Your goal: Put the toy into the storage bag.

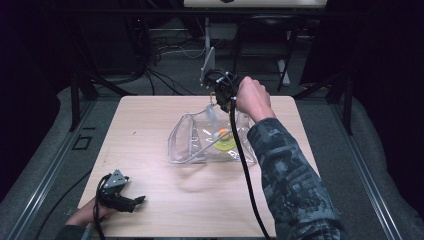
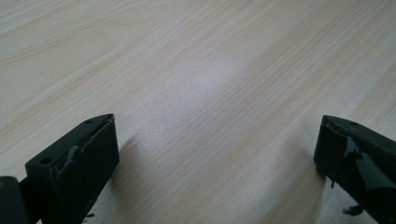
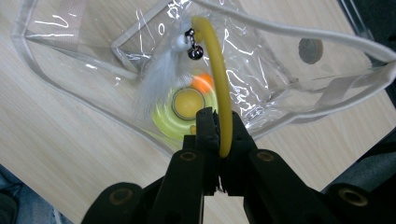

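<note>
A pale wooden counter [image 1: 165,200] carries a clear plastic bag [image 1: 192,137] near the middle, toward its far edge; a yellow disc [image 1: 223,142] lies inside it.

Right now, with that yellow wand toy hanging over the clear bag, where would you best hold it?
By the thin yellow rod, near its lower end, as the right gripper does: pinched across its width. The fluffy white tuft and bell dangle, giving nothing firm.
</note>
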